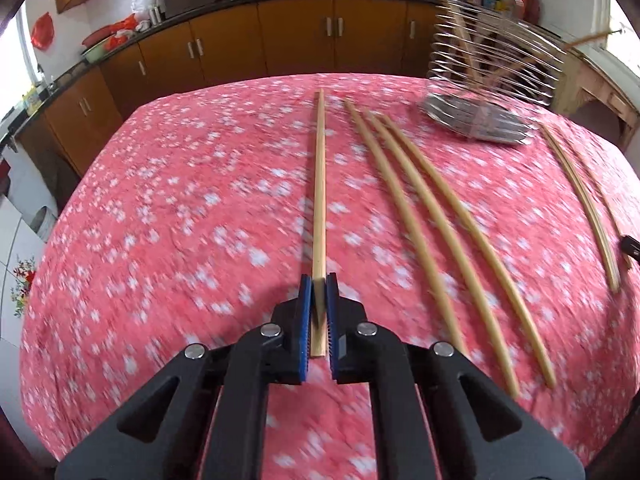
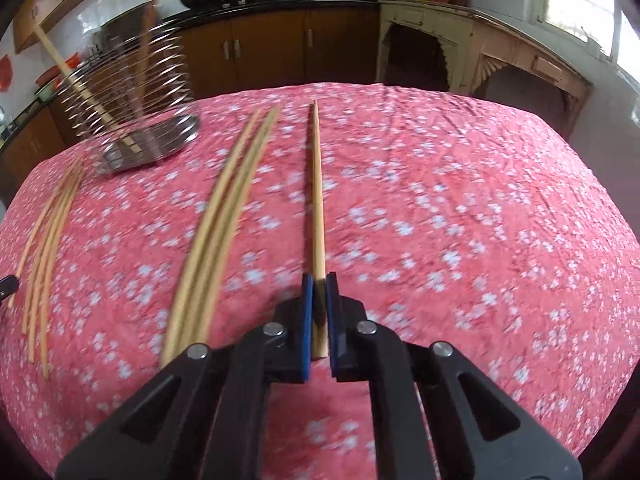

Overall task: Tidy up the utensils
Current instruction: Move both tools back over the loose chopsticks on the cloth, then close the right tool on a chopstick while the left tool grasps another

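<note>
In the left wrist view my left gripper point(image 1: 319, 286) is shut on the near end of a pale wooden chopstick point(image 1: 320, 184), which points straight away over the red flowered tablecloth point(image 1: 180, 220). Three loose chopsticks point(image 1: 420, 216) lie to its right, and two more chopsticks point(image 1: 580, 200) lie further right. In the right wrist view my right gripper point(image 2: 319, 286) is shut on another chopstick point(image 2: 317, 192). Three chopsticks point(image 2: 224, 220) lie side by side left of it, with several more chopsticks point(image 2: 48, 248) near the left edge. A wire utensil holder point(image 1: 492, 56) point(image 2: 128, 92) stands at the table's far side with chopsticks leaning in it.
The holder rests on a metal drip tray point(image 1: 476, 120) point(image 2: 148, 148). Brown kitchen cabinets point(image 1: 296, 36) and a counter with woks run behind the table. A worn pale wooden cabinet point(image 2: 460, 40) stands at the back right under a window. A small black part point(image 2: 7, 285) shows at the left edge.
</note>
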